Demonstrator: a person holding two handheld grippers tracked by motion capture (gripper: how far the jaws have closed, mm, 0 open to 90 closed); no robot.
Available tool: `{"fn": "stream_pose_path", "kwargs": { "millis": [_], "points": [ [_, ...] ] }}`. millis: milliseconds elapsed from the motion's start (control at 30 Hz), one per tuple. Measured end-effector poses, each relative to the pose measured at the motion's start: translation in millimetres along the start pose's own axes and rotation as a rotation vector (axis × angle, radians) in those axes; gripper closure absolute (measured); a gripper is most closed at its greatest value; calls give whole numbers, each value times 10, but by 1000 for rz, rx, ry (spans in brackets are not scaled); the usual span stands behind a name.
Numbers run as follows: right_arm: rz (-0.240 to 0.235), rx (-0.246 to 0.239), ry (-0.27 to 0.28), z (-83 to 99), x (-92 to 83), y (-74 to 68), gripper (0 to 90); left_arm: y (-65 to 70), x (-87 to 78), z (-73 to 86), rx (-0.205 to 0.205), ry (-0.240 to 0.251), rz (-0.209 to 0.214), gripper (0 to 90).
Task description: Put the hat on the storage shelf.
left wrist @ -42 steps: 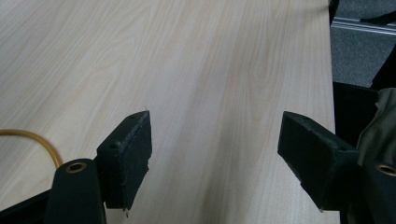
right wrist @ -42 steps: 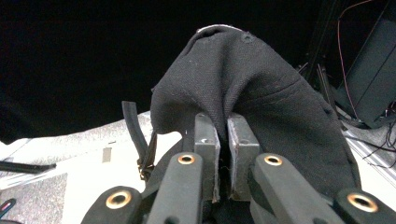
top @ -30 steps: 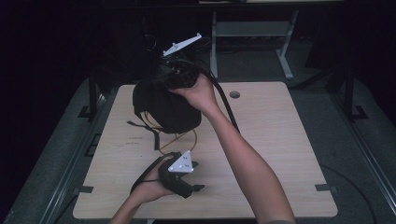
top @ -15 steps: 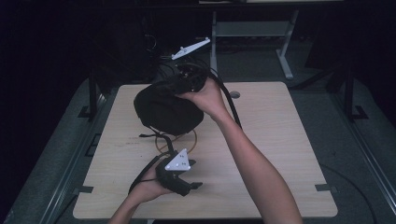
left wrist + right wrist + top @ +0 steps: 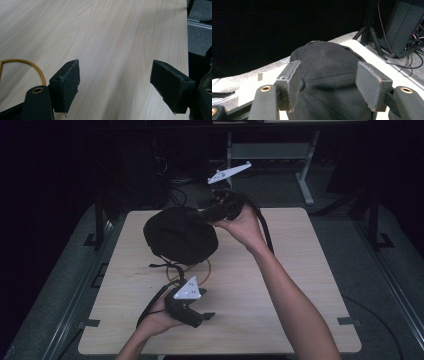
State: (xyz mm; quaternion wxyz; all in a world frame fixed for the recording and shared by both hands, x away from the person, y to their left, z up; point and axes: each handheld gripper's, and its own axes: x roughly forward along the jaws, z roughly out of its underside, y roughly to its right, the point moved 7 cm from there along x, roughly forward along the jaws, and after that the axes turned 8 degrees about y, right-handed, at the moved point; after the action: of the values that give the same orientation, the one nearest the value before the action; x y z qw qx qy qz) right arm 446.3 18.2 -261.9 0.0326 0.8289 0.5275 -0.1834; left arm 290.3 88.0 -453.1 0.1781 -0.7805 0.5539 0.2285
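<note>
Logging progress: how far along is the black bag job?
Done: nothing visibly finished. In hand: right hand-held gripper is at the black bag, jaws open around its top in its own view. Left hand-held gripper is open over the table. Left: closing on the bag.

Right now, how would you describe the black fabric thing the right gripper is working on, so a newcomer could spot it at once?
Start from the pale wooden table and look to its far left part. There sits a rounded black fabric cap, the bulkiest thing on the board, with the right gripper at its right edge, jaws open to either side of its crown. The thin amber cord loop and black straps beside it are flat and slight.
</note>
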Motion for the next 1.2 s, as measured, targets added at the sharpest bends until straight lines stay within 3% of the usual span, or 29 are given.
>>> {"fn": "stream_pose_path", "kwargs": {
  "millis": [100,300,467,667,1067,1200],
  "points": [
    [7,-1,2,25,-88,30,346,12,3,-2,-19,8,8,232],
    [21,-3,2,74,-214,73,311,29,32,14,-7,4,3,227],
    [32,0,3,150,-293,105,270,39,50,23,-25,1,19,227],
    [43,14,25,233,-385,169,257,22,50,26,-19,1,13,227],
    [45,16,-1,478,-526,202,250,29,63,17,-37,12,3,212],
    [52,21,1,560,-613,232,250,26,73,19,-24,8,-2,212]
  ]
}}
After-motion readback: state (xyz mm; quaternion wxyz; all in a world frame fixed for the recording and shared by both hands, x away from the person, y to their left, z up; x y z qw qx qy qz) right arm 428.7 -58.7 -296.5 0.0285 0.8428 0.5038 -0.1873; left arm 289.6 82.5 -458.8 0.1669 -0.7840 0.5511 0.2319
